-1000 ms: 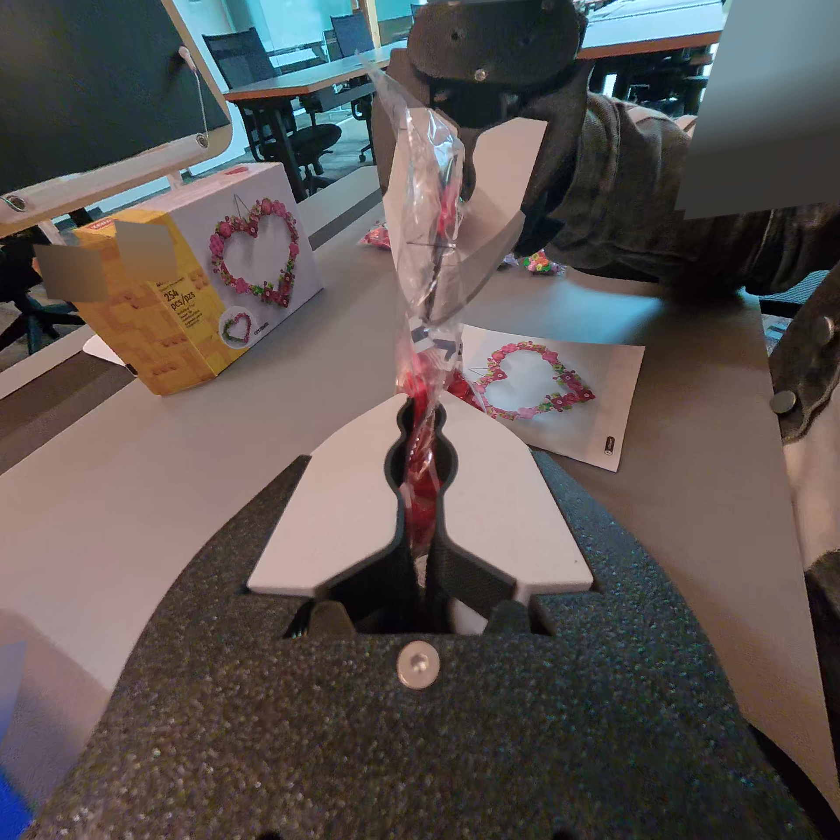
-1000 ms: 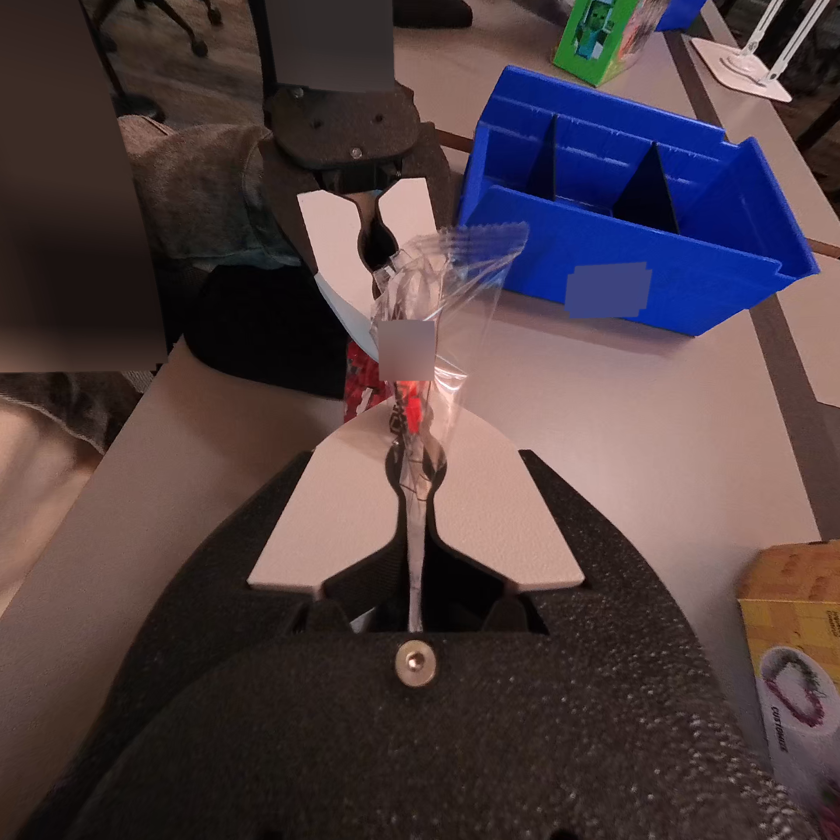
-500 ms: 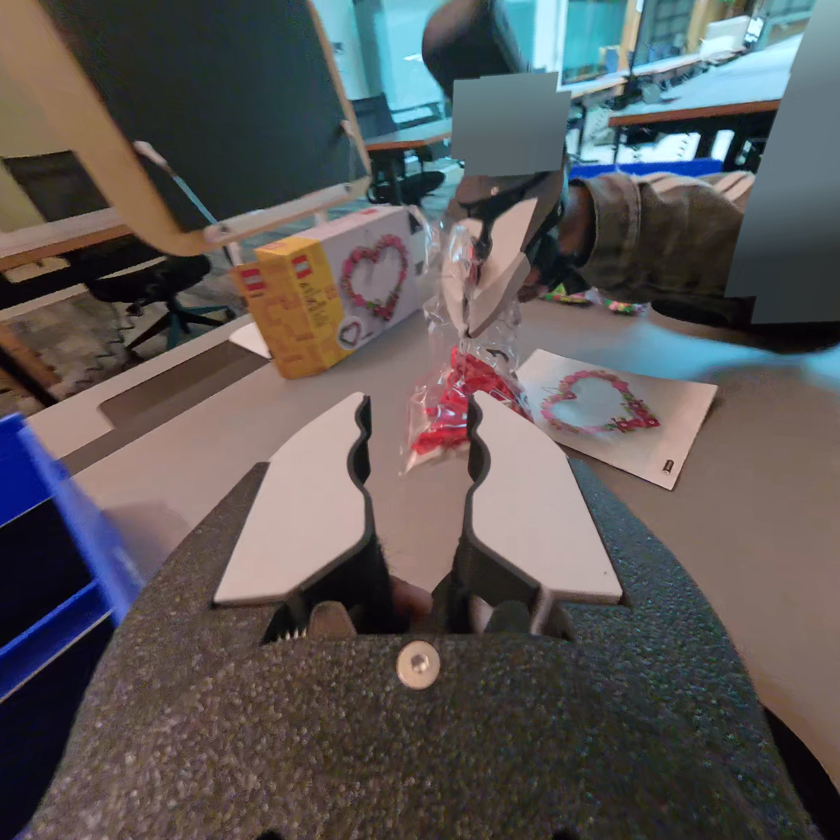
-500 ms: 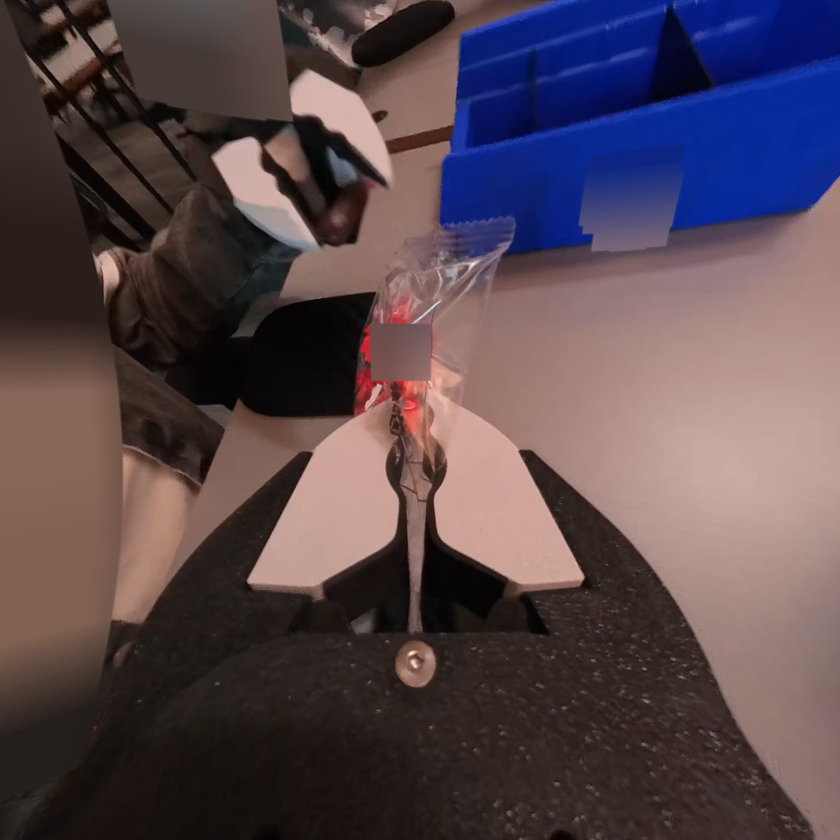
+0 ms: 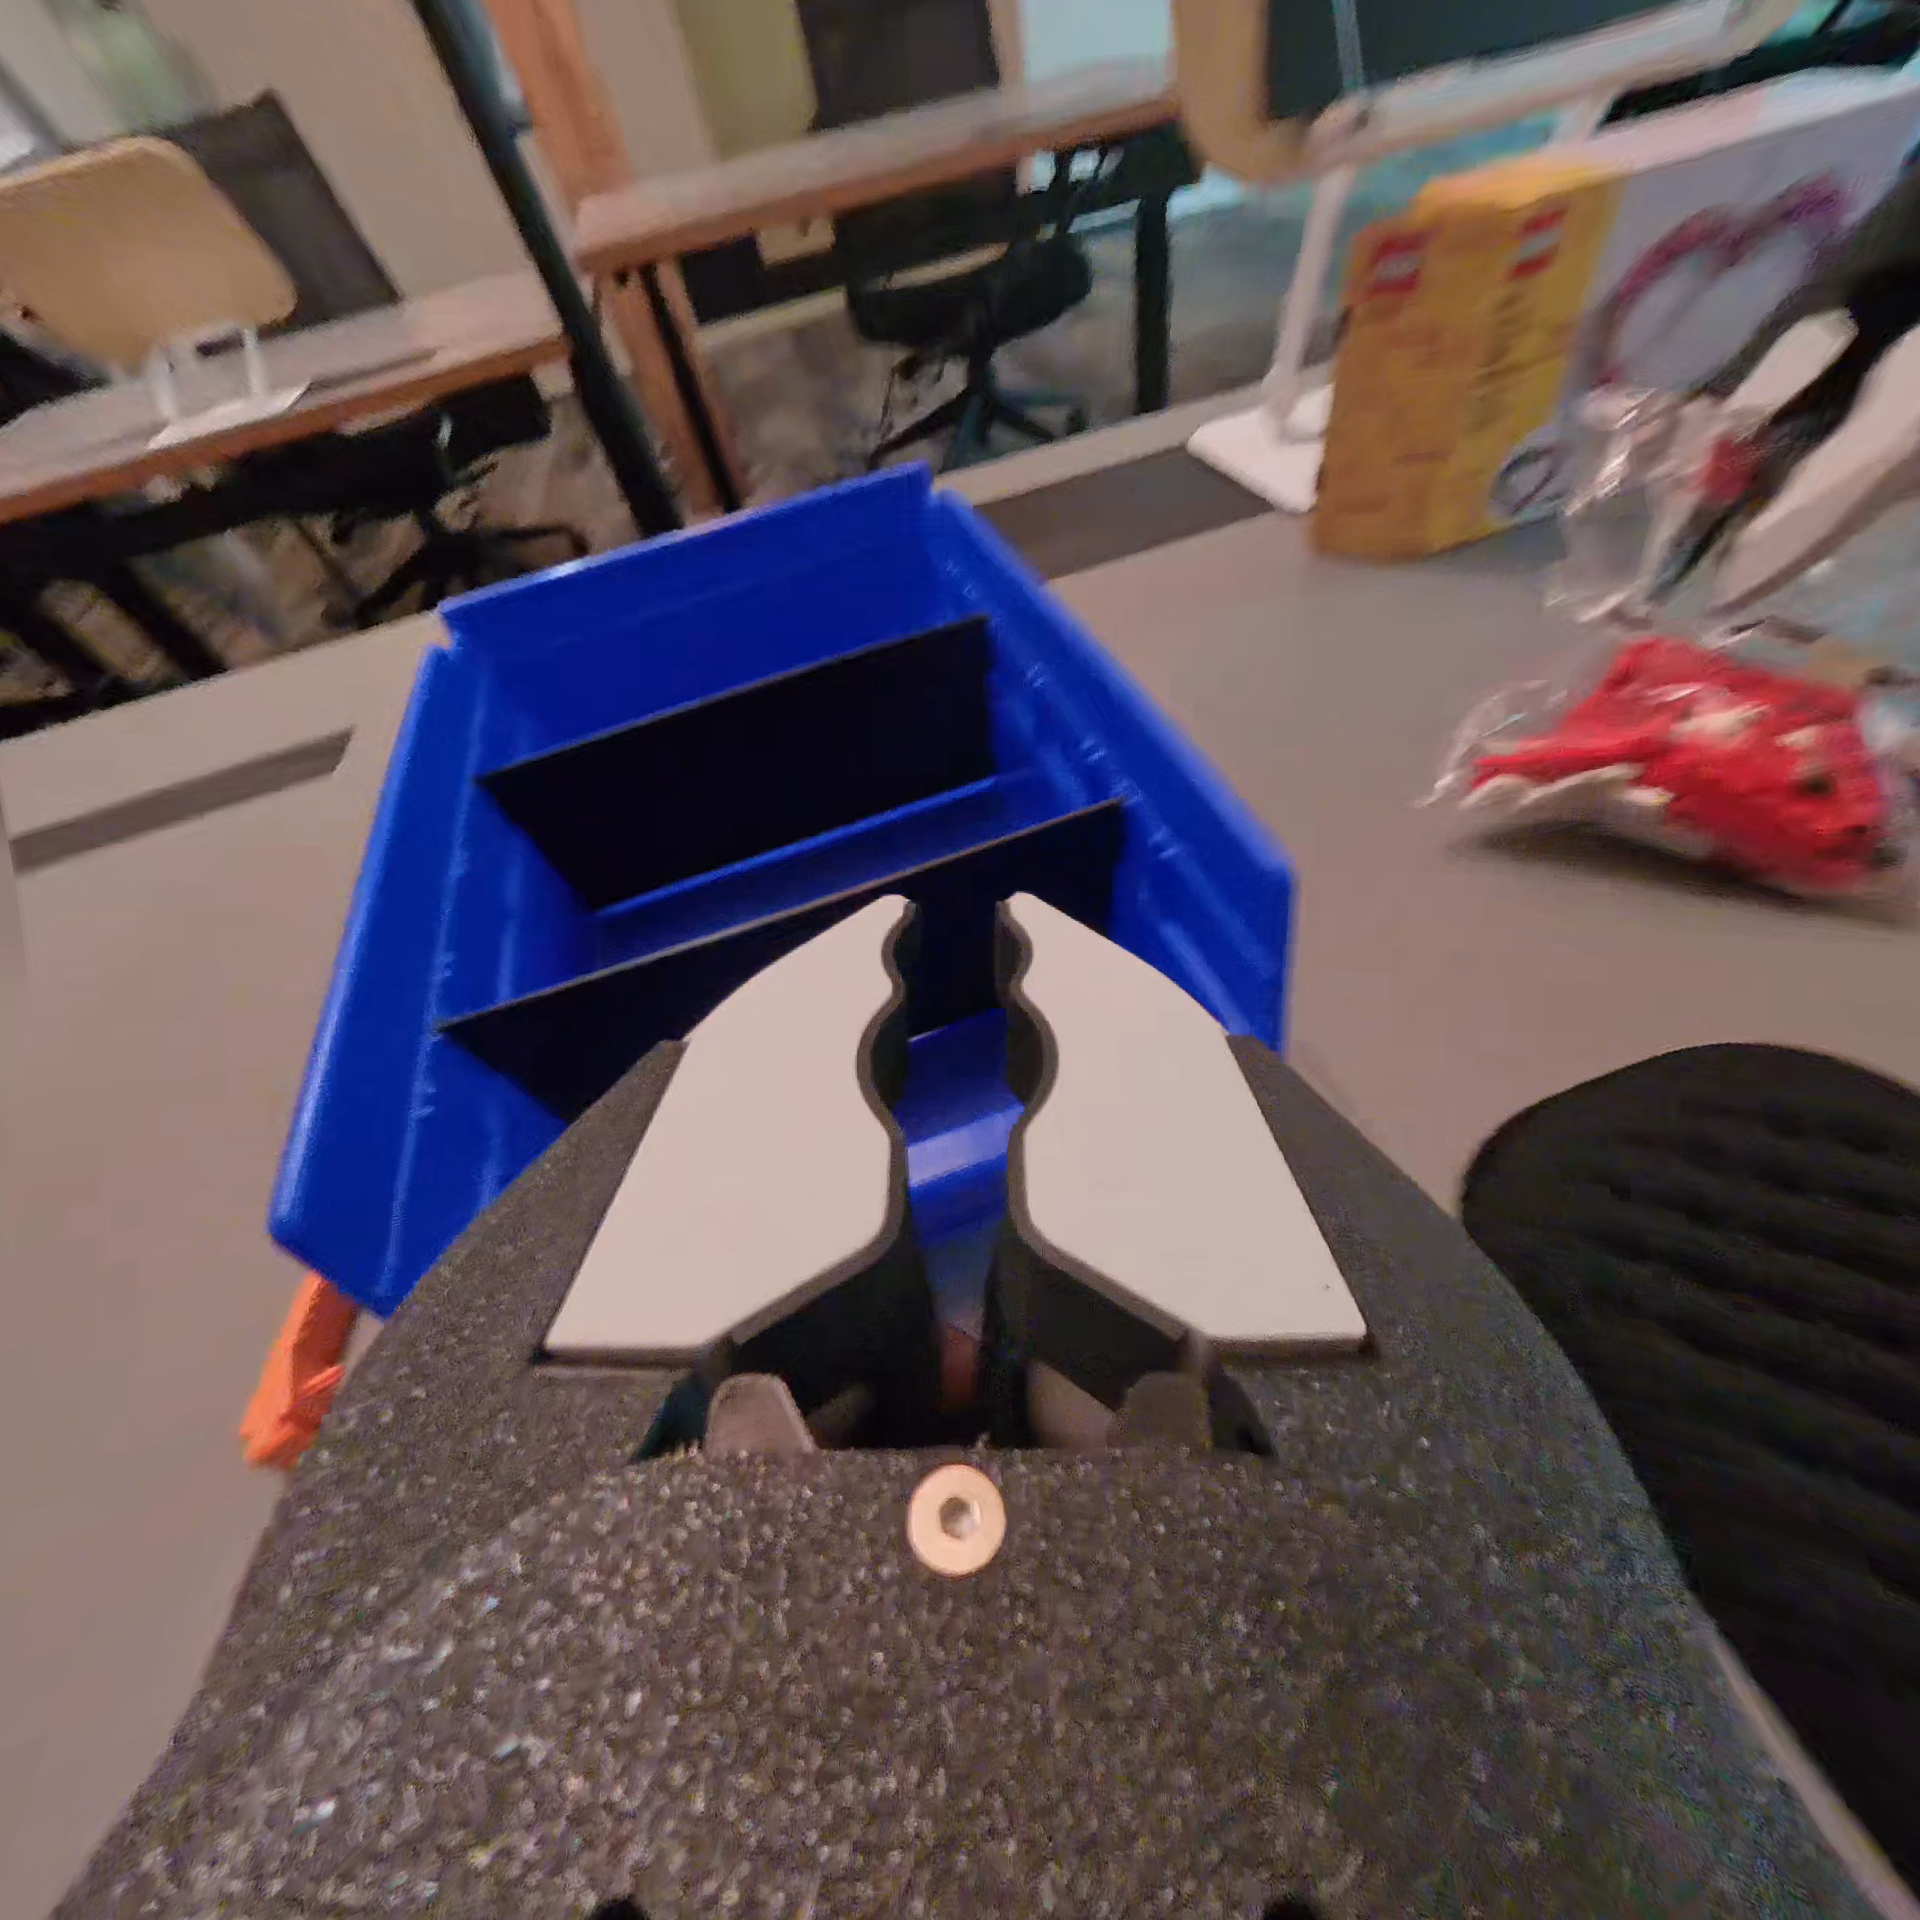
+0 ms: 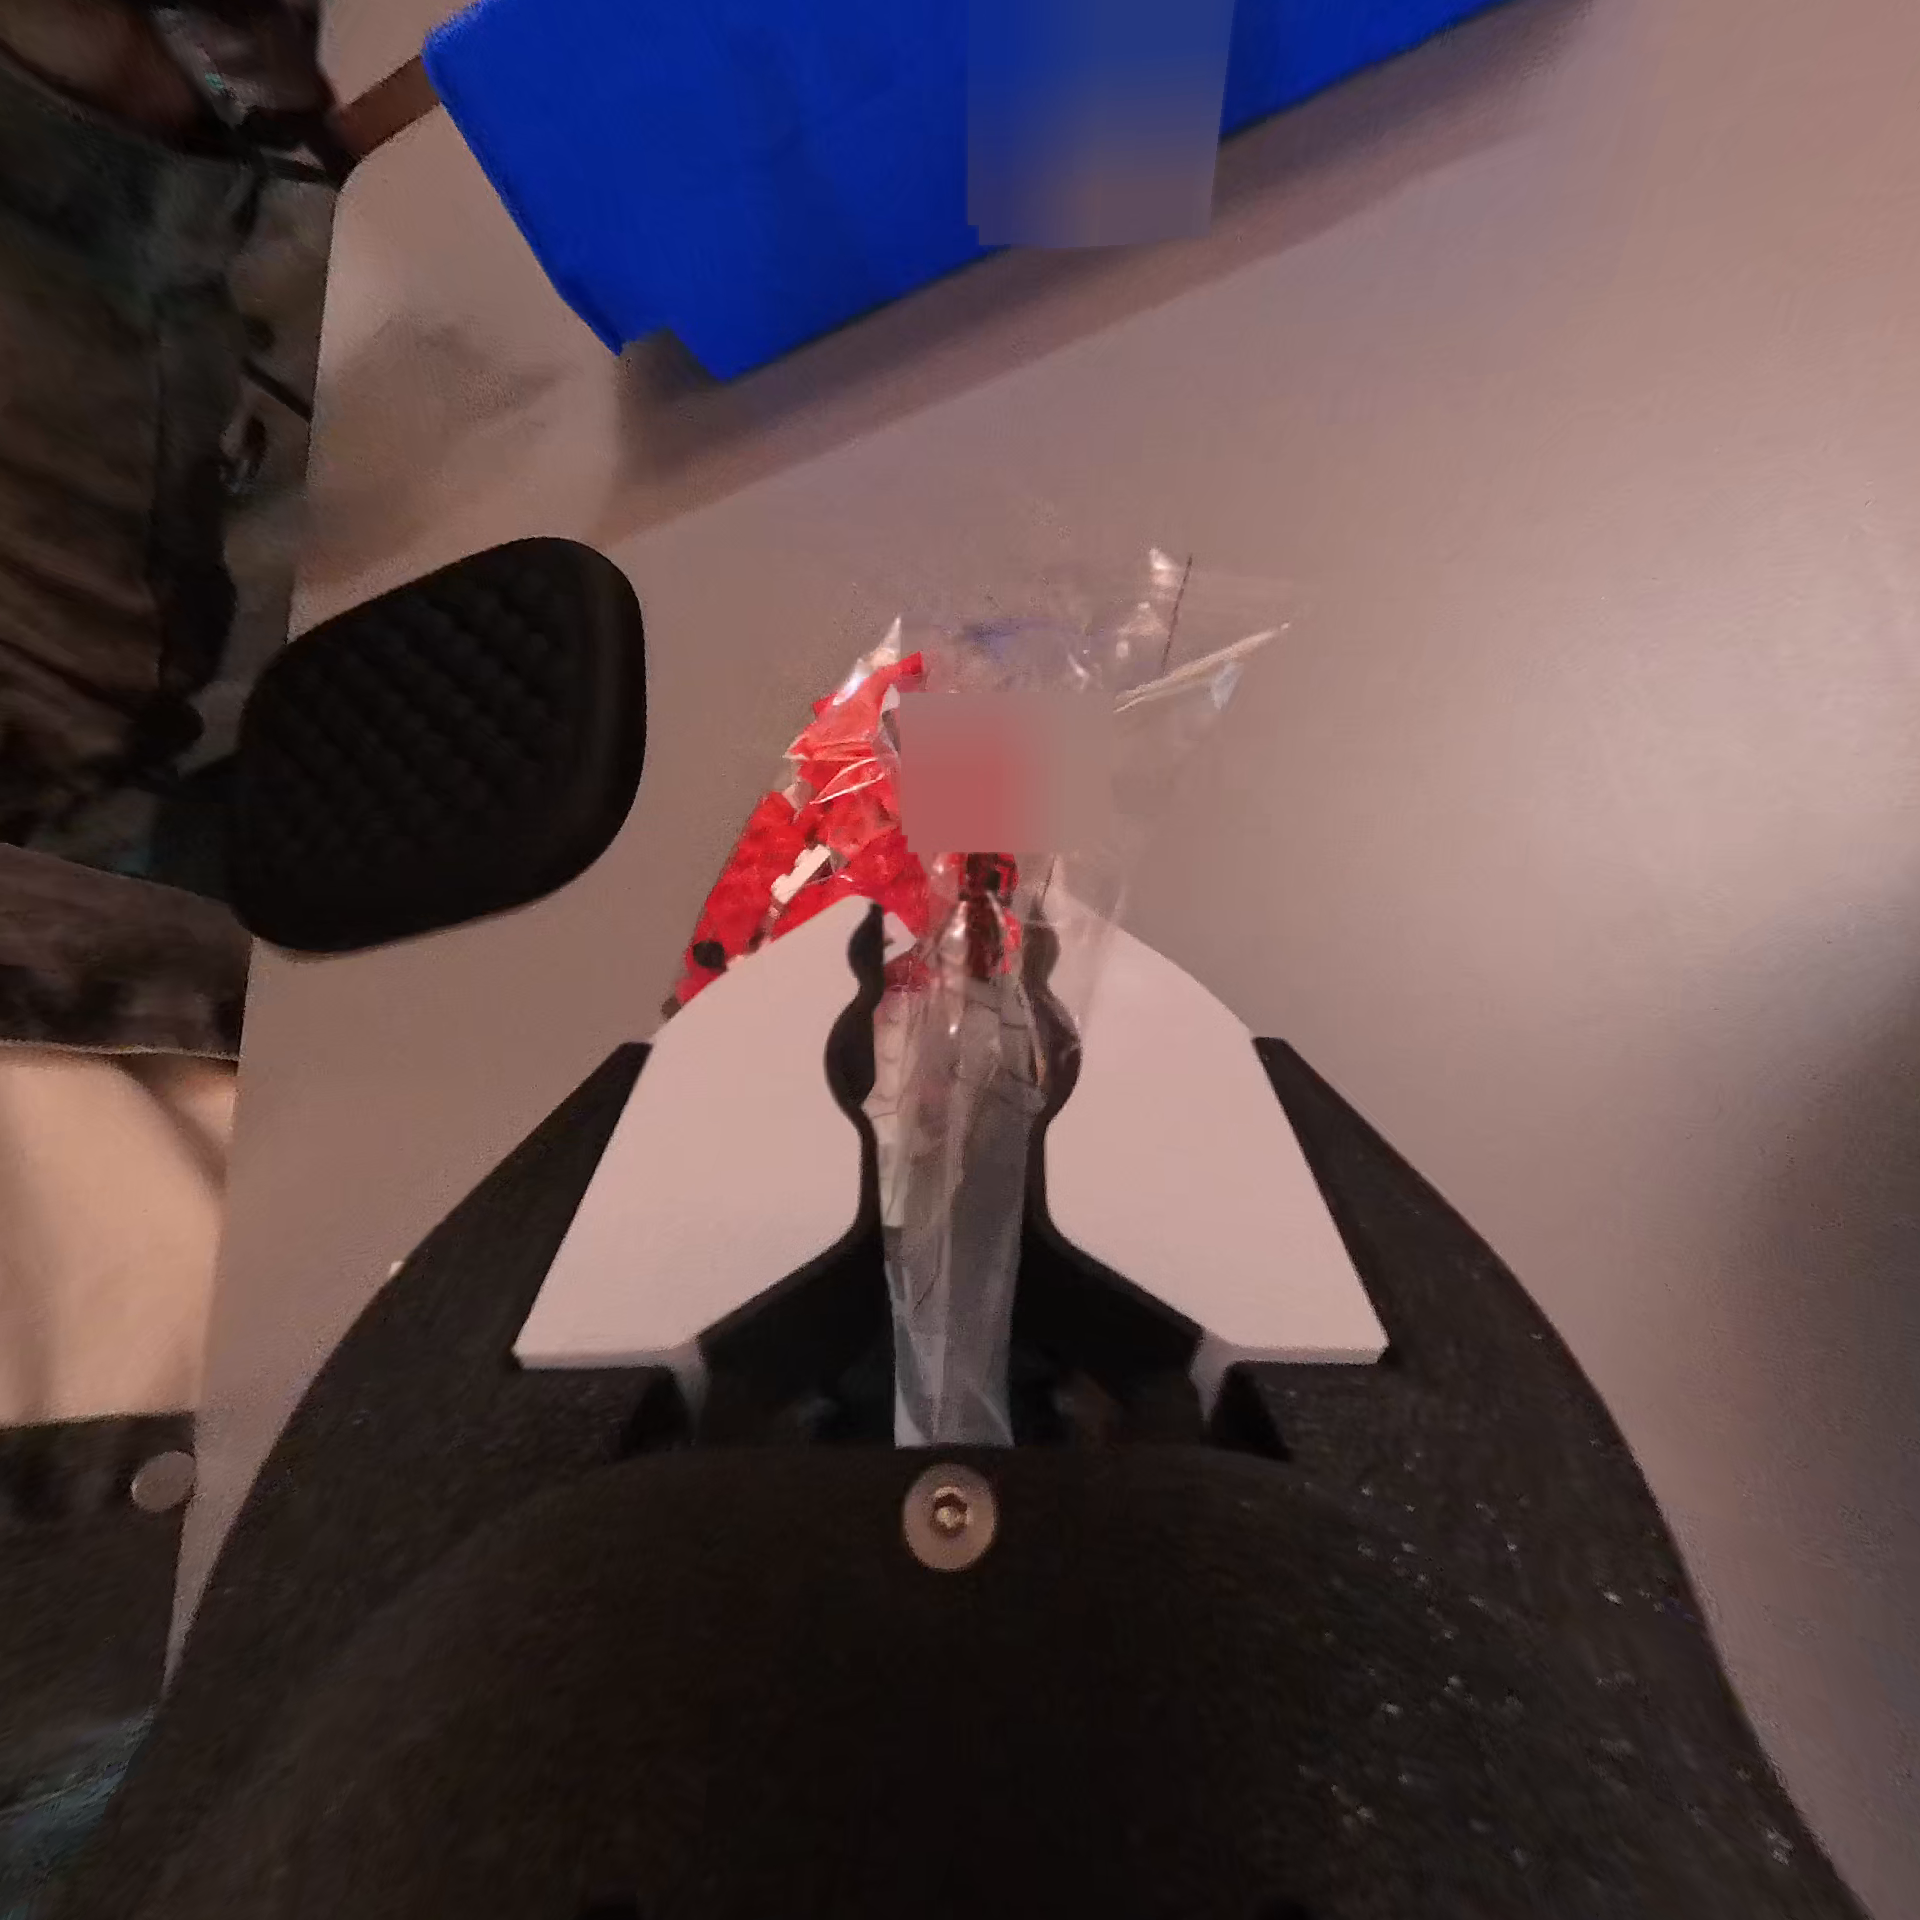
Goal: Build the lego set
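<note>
A clear plastic bag of red Lego pieces (image 6: 831,862) lies on the grey counter (image 6: 1455,727), its empty upper end running back between the jaws of the right gripper (image 6: 954,935), which stand slightly apart around the film; whether they pinch it is hard to tell. Beyond the bag sits a blue divided bin (image 5: 727,748), two black partitions splitting it into compartments that look empty. The left gripper (image 5: 954,914) hovers over the bin's near end, jaws narrowly apart and holding nothing. To the bin's right and farther back stands the yellow-and-white set box (image 5: 1475,353) with a heart-shaped wreath pictured on it, its lettering blurred. A black padded armrest (image 6: 436,738) is near the bag at the counter's edge.
</note>
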### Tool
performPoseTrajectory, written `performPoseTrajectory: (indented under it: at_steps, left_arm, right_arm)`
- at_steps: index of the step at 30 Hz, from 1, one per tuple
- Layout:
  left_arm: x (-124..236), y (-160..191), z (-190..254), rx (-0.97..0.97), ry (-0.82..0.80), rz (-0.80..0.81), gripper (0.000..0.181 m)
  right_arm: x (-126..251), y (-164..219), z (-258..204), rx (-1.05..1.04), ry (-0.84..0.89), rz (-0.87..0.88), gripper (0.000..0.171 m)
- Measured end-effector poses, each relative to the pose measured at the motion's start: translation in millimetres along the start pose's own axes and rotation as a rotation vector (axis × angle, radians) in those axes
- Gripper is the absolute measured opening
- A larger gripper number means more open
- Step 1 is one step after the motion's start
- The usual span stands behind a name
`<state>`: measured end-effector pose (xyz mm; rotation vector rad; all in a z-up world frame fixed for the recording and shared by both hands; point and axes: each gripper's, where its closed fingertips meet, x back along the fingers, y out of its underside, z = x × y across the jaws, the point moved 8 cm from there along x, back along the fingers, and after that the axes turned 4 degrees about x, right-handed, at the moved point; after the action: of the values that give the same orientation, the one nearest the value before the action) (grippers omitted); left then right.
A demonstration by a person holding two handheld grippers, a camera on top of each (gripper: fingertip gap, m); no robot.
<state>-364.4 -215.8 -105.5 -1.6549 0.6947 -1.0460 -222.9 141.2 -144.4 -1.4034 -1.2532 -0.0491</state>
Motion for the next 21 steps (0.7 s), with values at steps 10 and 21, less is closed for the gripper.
performPoseTrajectory:
  at_steps: [10, 21]
  left_arm:
    - [-38, 33, -28, -0.078, -0.078, -0.263, 0.037]
    - [-43, 45, -40, -0.027, -0.142, -0.239, 0.021]
  right_arm:
    - [13, -86, -30, 0.283, 0.286, -0.038, 0.09]
    - [-135, -240, -77, 0.497, 0.082, -0.289, 0.074]
